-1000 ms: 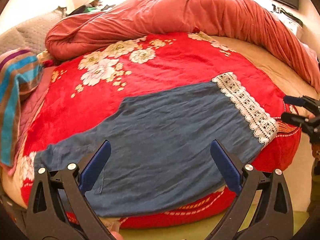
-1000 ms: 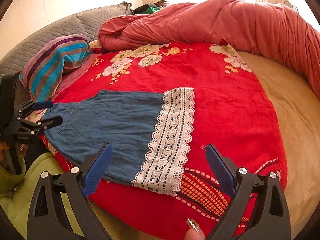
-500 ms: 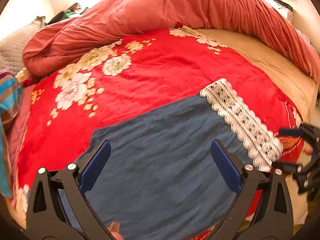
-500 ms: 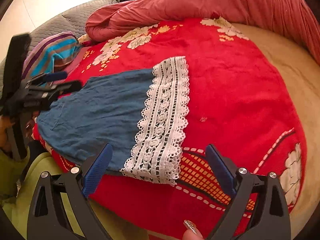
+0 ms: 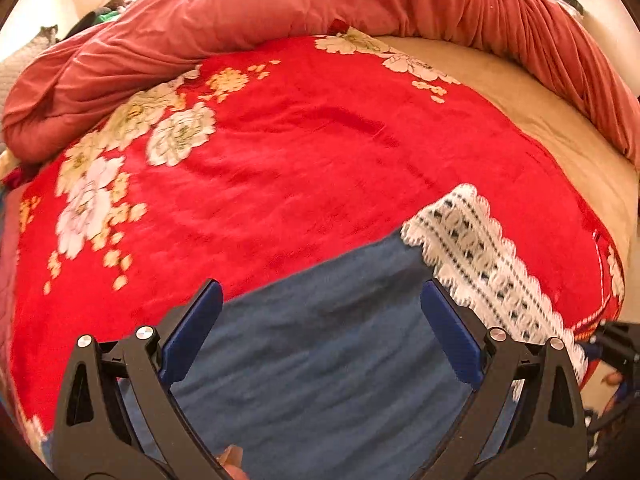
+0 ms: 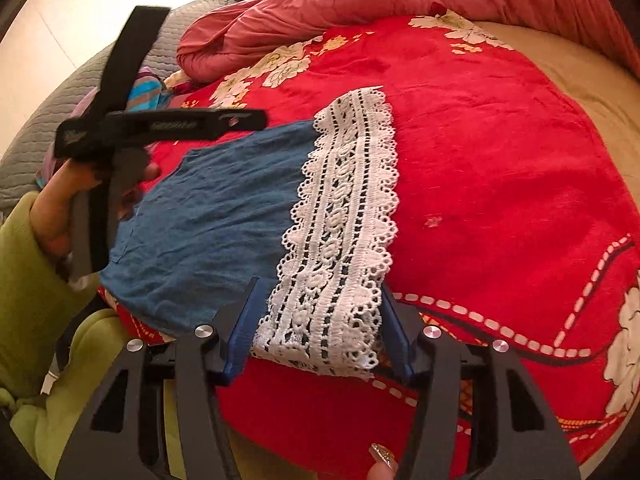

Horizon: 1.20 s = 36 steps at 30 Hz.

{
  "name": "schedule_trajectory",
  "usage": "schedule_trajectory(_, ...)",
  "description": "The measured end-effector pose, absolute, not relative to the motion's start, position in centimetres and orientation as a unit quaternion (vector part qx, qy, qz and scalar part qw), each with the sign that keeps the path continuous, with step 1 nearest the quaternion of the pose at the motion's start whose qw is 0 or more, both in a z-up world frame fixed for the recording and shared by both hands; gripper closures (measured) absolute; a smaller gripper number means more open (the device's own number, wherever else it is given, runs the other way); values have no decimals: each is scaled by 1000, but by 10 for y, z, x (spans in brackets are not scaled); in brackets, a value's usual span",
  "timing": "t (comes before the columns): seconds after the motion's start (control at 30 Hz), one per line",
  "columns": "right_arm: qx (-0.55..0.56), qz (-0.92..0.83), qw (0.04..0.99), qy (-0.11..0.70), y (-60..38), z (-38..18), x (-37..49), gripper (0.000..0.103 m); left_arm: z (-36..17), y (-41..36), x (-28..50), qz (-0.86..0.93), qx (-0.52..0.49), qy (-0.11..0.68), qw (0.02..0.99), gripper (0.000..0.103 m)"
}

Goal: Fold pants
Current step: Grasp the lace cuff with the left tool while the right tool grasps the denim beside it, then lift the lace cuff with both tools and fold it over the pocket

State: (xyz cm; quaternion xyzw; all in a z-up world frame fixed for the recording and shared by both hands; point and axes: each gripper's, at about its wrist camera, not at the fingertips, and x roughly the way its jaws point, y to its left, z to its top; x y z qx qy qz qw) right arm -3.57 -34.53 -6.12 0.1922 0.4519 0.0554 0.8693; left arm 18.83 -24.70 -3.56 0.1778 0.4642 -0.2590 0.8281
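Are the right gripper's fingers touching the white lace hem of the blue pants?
Cannot tell. In the right wrist view the fingers flank the white lace hem, which overlaps them; contact unclear.

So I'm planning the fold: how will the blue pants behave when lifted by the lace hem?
Probably floppy: the blue pants lie flat and wrinkled on the red blanket. Likely light, thin cloth. The openwork lace hem may snag or stretch.

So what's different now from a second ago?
The right gripper dropped to the lace hem of the blue pants, and its jaws have just been closing, with the lace between them. The left gripper slid in over the blue cloth, jaws wide. The pants stayed flat on the red blanket.
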Motion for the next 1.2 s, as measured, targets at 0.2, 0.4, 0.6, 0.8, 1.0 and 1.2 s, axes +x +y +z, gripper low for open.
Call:
schedule_trajectory(0.2, 211, 66, 870, 440, -349, -65, -33, 51, -49, -273, 191, -291, 195, 470, 810, 10)
schedule_trajectory(0.4, 227, 81, 868, 434, -353, -68, -28, 56, -75, -288, 199, -321, 207, 492, 782, 39)
schedule_trajectory(0.6, 224, 88, 868, 435, -350, -71, -18, 67, -87, -283, 201, -348, 158, 512, 769, 54)
schedule_trajectory(0.8, 221, 98, 867, 435, -344, -63, -10, 80, -80, -291, 188, -360, 180, 496, 769, 90)
schedule_trajectory(1.0, 183, 109, 880, 425, -323, -38, -6, 81, -66, -263, 193, -377, 100, 495, 776, 98)
schedule_trajectory(1.2, 129, 143, 891, 411, -282, -5, 5, 81, -36, -218, 195, -380, 33, 469, 797, 103)
